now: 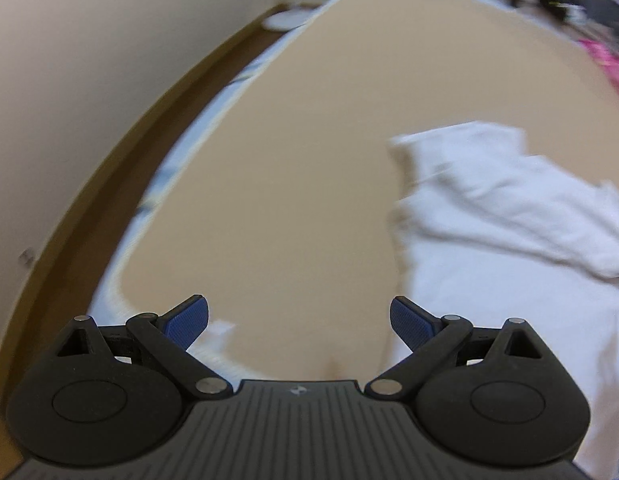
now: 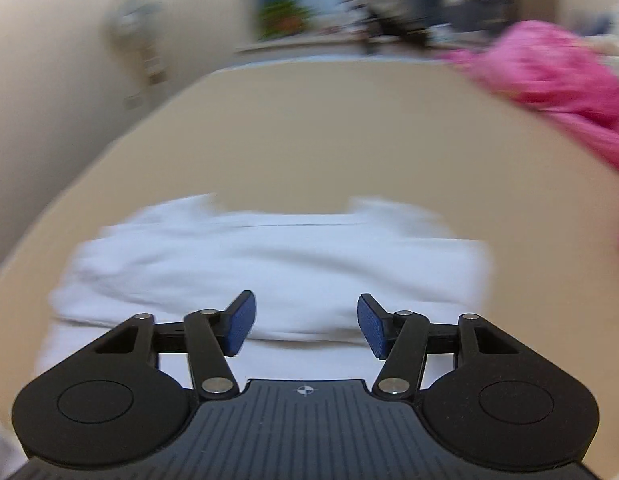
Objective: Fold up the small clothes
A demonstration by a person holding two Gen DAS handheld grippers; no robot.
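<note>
1. Far left: plain cream wall (image 1: 89,80) with a brown skirting strip along its foot. A round white base of a stand (image 1: 285,20) sits on the floor near the corner.
2. Work surface: a flat, matte beige tabletop (image 1: 289,160), smooth, with a pale blue-white edge along its left side.
3. Left gripper (image 1: 299,320): black plastic linkage arms, silver pivot pins, ribbed dark body, blue knurled pads (image 1: 189,320). Jaws spread wide; nothing between them, only bare tabletop beneath.
4. Soft white cloth garment (image 1: 509,220): rumpled, layered folds, lying on the tabletop to the right of the left gripper. Motion blur hides finer weave.
5. Right gripper (image 2: 305,324): same build. Jaws stand partly apart, blue pads (image 2: 241,324) gripping nothing; the white garment (image 2: 269,264) lies flat just ahead and beneath.
6. Markings: a small round cross-hair emblem on each gripper body; no readable writing.
7. Far right: a crumpled bright pink cloth (image 2: 549,80) on the tabletop's far corner, well apart from the white garment. Room behind is blurred clutter.
</note>
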